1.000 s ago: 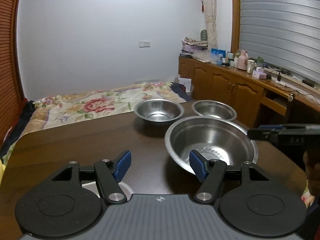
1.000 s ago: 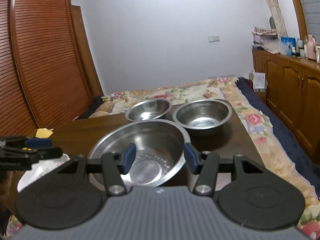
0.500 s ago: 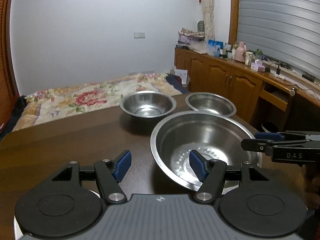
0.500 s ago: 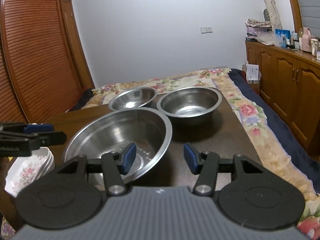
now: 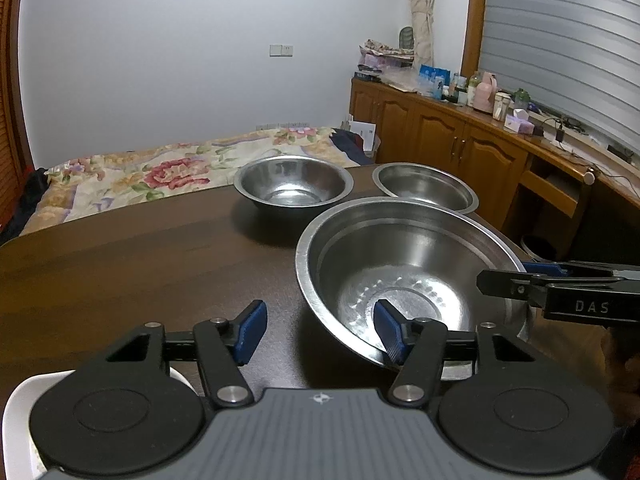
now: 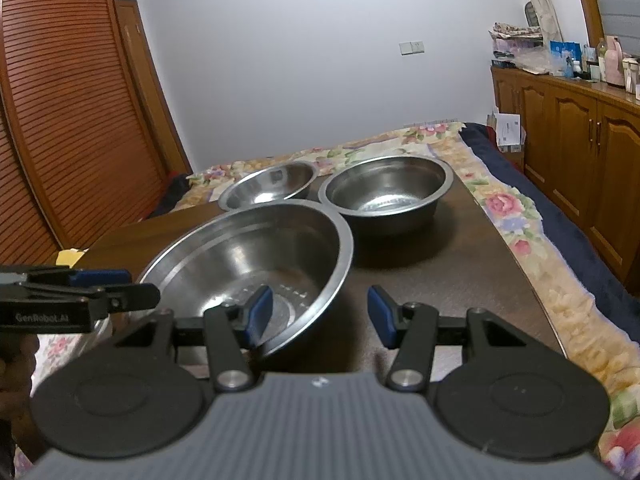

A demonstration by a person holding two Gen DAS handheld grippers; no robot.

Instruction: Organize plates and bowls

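Observation:
Three steel bowls stand on a dark wooden table (image 5: 120, 264). The large bowl (image 5: 408, 264) is nearest, also in the right wrist view (image 6: 256, 256). Behind it stand a medium deep bowl (image 5: 292, 186) (image 6: 272, 184) and another bowl (image 5: 424, 186) (image 6: 384, 192). My left gripper (image 5: 318, 330) is open, its right pad over the large bowl's near rim. My right gripper (image 6: 320, 316) is open, its left pad over the bowl's right rim. White floral plates (image 6: 56, 350) lie at the table's near left; a white rim (image 5: 20, 396) shows under my left gripper.
A bed with a floral cover (image 5: 160, 168) lies beyond the table. Wooden cabinets (image 5: 460, 140) with bottles line the right wall. A slatted wooden wardrobe (image 6: 60, 120) stands on the left. The table's right edge (image 6: 532, 280) borders the bedding.
Both grippers have come closer to the large bowl, which now looms larger. Each gripper shows nearer in the other's view. Both stay open.

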